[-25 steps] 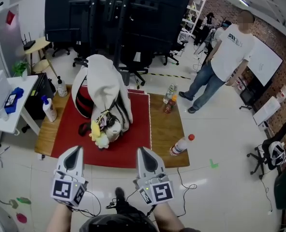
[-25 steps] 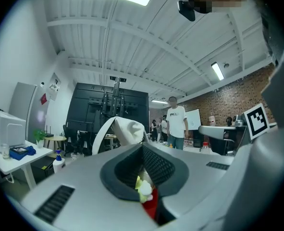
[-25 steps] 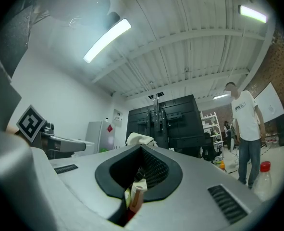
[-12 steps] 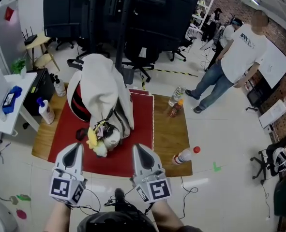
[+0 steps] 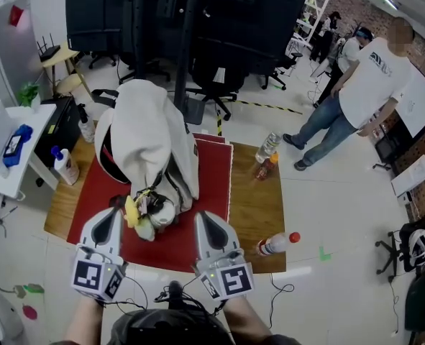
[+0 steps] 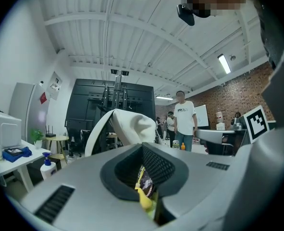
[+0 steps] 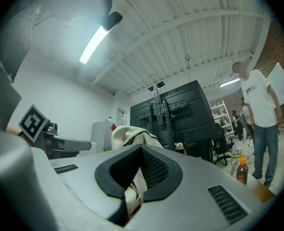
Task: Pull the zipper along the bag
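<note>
A cream-white bag (image 5: 151,139) with red and black sides stands upright on a red mat (image 5: 208,192) on a low wooden table. A yellow plush charm (image 5: 131,210) hangs at its near end. My left gripper (image 5: 112,218) sits just short of the charm, shut and empty. My right gripper (image 5: 203,219) hovers over the mat's near edge to the right of the bag, also shut with nothing in it. In the left gripper view the bag (image 6: 127,124) rises behind the closed jaws, and in the right gripper view the bag (image 7: 132,134) shows the same way.
On the table stand a spray bottle (image 5: 62,165), a pump bottle (image 5: 87,129), a clear bottle (image 5: 267,146) and an orange-capped sauce bottle (image 5: 264,169); a red-capped bottle (image 5: 277,243) lies near the right corner. A person (image 5: 363,85) stands at right. Office chairs (image 5: 205,99) are behind.
Both grippers have moved forward toward the table and bag, staying shut. The bag and mat now sit closer in the head view.
</note>
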A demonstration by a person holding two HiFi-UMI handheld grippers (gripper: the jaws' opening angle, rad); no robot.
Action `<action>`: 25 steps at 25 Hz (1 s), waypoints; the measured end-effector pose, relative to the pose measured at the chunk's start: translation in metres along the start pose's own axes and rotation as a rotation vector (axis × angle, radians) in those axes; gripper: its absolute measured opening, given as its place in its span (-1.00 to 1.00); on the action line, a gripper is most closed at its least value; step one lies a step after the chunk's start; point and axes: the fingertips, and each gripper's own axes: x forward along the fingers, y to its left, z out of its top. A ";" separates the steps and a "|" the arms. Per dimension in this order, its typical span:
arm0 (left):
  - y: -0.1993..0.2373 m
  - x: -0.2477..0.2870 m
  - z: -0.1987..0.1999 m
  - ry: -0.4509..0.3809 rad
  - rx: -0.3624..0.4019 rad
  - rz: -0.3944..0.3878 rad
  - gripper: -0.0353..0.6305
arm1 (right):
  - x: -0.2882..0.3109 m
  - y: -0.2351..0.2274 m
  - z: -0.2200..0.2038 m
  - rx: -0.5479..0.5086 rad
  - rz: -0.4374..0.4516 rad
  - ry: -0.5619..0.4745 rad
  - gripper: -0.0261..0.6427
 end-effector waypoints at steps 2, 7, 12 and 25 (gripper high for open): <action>0.001 0.009 0.000 -0.002 0.001 0.008 -0.80 | 0.007 -0.007 -0.004 0.007 0.009 0.003 -0.90; 0.006 0.027 0.002 -0.010 0.009 0.018 -0.80 | 0.024 -0.015 -0.014 0.015 0.041 0.015 -0.90; 0.020 0.037 0.000 -0.010 0.029 0.026 -0.80 | 0.038 -0.015 -0.019 0.019 0.046 0.023 -0.90; 0.048 0.056 -0.001 -0.010 0.029 -0.090 -0.80 | 0.063 0.005 -0.030 0.009 -0.020 0.046 -0.90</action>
